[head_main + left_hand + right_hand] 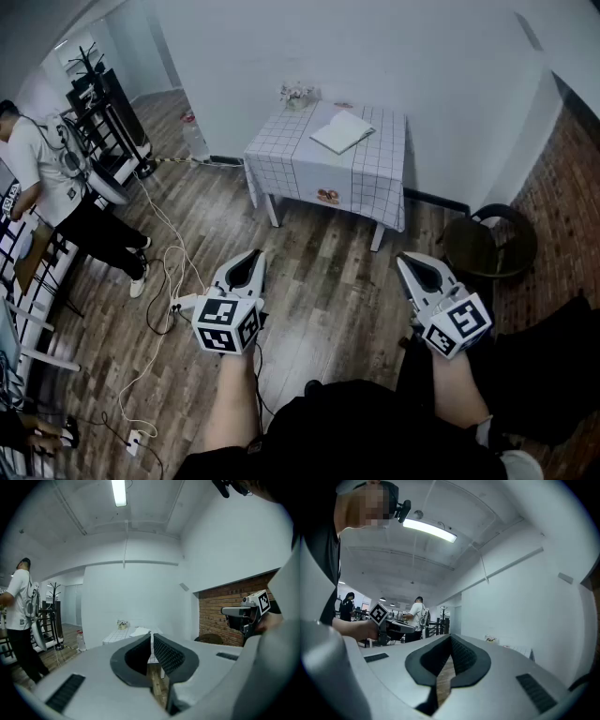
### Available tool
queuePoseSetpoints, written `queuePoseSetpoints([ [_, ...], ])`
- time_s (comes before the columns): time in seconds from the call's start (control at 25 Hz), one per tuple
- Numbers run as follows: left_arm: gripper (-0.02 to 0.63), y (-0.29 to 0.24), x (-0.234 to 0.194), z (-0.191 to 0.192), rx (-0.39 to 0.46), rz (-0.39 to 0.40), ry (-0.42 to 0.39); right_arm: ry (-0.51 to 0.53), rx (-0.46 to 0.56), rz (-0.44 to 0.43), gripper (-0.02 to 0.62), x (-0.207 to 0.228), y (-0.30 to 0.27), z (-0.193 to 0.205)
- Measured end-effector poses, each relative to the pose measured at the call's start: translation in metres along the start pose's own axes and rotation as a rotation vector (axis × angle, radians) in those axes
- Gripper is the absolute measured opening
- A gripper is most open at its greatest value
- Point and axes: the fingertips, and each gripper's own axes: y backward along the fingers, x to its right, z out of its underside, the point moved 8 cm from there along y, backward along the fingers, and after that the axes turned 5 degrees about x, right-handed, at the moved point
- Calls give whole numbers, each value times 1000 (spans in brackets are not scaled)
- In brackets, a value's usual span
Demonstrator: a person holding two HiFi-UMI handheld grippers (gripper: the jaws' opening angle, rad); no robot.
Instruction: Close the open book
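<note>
An open white book point(342, 131) lies on a small table with a checked cloth point(375, 183) against the far wall. In the left gripper view the book point(139, 631) shows far ahead, just over the jaws. Both grippers hang over the wooden floor, well short of the table. The left gripper point(256, 255) point(152, 635) has its tips together and holds nothing. The right gripper point(403, 258) point(450, 637) is shut and empty too. It looks past the table's corner point(520, 651).
A small pot of flowers point(298, 94) stands at the table's back edge. A water bottle point(194, 136) stands on the floor left of the table. A dark round chair point(487, 244) sits at the right by the brick wall. Cables point(159, 281), a person point(37, 169) and racks are on the left.
</note>
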Motion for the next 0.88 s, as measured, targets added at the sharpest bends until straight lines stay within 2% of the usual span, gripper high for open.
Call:
queuePoseSetpoints([
  [0.56,26,-16,26,8,-34,-1,13,-27,-11,-39,3,18,14,9],
  [0.88,26,-46,71,15,-84,58,17,-110,6,-20,3,50,48,14],
])
